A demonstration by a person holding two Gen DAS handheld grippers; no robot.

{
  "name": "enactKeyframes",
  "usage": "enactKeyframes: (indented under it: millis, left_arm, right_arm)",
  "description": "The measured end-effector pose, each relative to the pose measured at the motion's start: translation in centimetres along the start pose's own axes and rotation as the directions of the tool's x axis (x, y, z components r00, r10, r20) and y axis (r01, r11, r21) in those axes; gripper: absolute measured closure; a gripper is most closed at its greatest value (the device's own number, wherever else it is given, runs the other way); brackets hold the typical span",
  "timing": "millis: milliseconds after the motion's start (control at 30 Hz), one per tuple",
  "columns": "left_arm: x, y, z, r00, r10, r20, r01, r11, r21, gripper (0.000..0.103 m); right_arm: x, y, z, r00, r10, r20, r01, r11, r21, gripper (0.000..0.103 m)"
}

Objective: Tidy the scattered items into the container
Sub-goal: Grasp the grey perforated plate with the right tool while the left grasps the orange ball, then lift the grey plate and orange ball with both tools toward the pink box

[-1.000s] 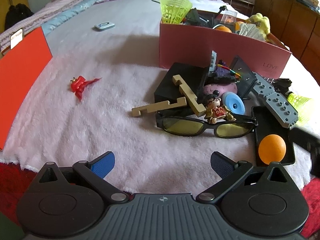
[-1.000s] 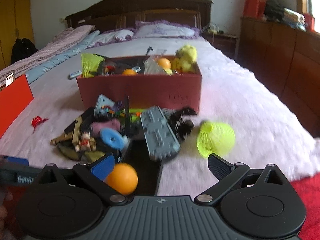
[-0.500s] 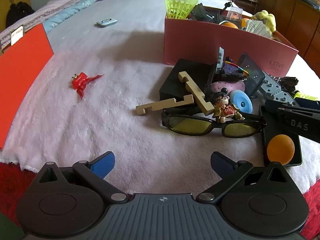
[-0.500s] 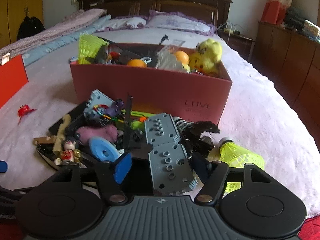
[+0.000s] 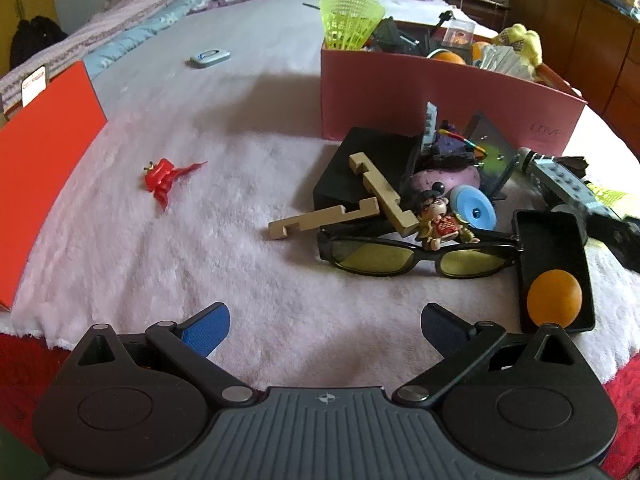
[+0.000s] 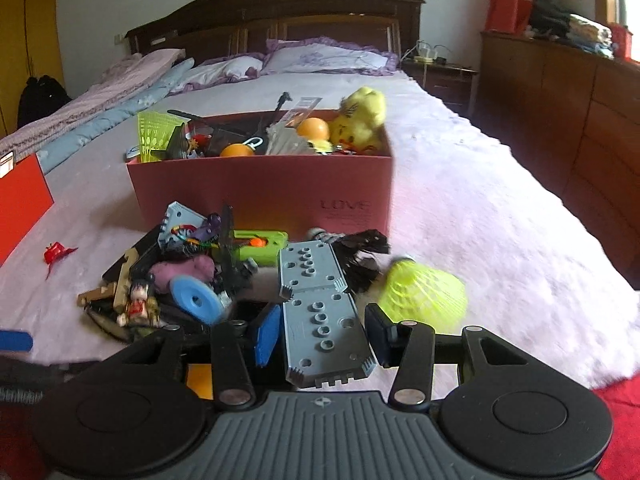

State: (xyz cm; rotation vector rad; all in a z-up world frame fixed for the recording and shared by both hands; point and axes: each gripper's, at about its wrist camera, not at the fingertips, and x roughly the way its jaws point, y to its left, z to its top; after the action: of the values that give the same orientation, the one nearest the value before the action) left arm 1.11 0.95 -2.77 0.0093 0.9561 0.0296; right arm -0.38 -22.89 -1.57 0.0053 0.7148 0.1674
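Lower centre of the right wrist view: my right gripper (image 6: pixel 323 330) is closing its jaws around the grey studded plastic plate (image 6: pixel 320 312), pads flanking its edges, contact uncertain. The pink cardboard box (image 6: pixel 280 188) stands mid-frame behind the pile. In the left wrist view, my left gripper (image 5: pixel 325 322) hangs wide apart above the white fleece blanket (image 5: pixel 200 260), empty.
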Motion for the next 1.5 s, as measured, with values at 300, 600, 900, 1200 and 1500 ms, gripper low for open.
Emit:
enactKeyframes:
  millis: [300,600,900,1200,1500]
  left_arm:
    - [-2.0,-3.5,-0.3,0.985,-0.162,0.058,0.152,0.978,0.144,0.000]
    - [-2.1,-9.9,-0.6,0.945,-0.303,0.125,0.237,0.895,0.379,0.019]
    - [0.6,-11.4,-1.0,0.949,-0.314,0.015,0.287,0.885,0.366,0.053]
    - [0.6,-11.0,-0.9,0.944,-0.329,0.000,0.308,0.884,0.352,0.063]
    - [-0.8,-10.4,-0.7,0.937,-0.347,0.039,0.313,0.885,0.344,0.063]
  right_arm:
    - [-3.1,-2.3,-4.5,0.996,-0.065,-0.067,0.064,0.998,-0.023,0.054]
    - [-2.3,-3.4,-5.9,0.994,-0.052,-0.096,0.055,0.998,0.028,0.049]
    - [-1.1,-3.9,-7.0,0.993,-0.017,-0.115,0.023,0.998,0.053,0.043]
    - [-0.3,-3.8,-7.0,0.994,-0.008,-0.105,0.013,0.999,0.046,0.033]
    - [-0.3,-3.9,-7.0,0.996,-0.010,-0.089,0.013,0.999,0.034,0.038]
